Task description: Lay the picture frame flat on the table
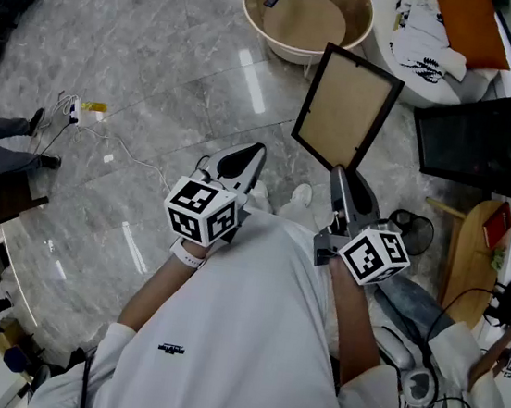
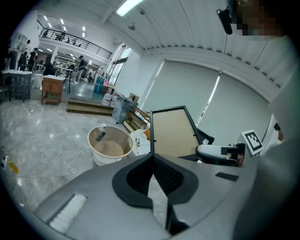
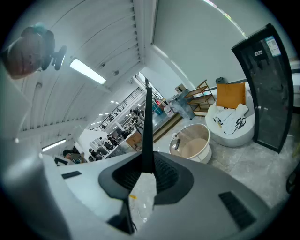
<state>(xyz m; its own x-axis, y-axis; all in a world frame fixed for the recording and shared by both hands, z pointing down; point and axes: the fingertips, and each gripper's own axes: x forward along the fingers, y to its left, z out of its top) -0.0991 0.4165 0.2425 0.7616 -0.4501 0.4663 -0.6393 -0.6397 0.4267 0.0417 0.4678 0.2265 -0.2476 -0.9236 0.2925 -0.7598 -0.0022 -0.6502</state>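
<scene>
The person stands on the marble floor (image 1: 142, 72) with the picture frame (image 1: 346, 108) up in the air at about 1 o'clock from them. Its brown backing faces them and the frame leans a little to the right. The right gripper (image 1: 340, 183) is pinching it along the bottom edge. In the right gripper view the frame (image 3: 147, 122) shows edge-on, a thin dark blade rising straight out of the pressed pads. The left gripper (image 1: 242, 161) hangs at about 11 o'clock with its jaws pressed together on nothing, well apart from the frame.

The counter it's meant for doesn't show in any view, so I'd judge this is the carrying stretch, with the laying-down not yet begun. One narrow pinch low on a tall frame leaves all the weight above the grip, and that lets it swing or twist. I'd move it slowly and keep it near upright until it reaches the counter. I'd then rest the free top edge or a corner down first and lower the gripped edge after it, so it doesn't drop flat.

The left gripper could steady the far edge at 12 o'clock. Watch the round tub (image 1: 307, 14) just beyond at 12 o'clock and the black panel (image 1: 492, 141) at 2 o'clock.
</scene>
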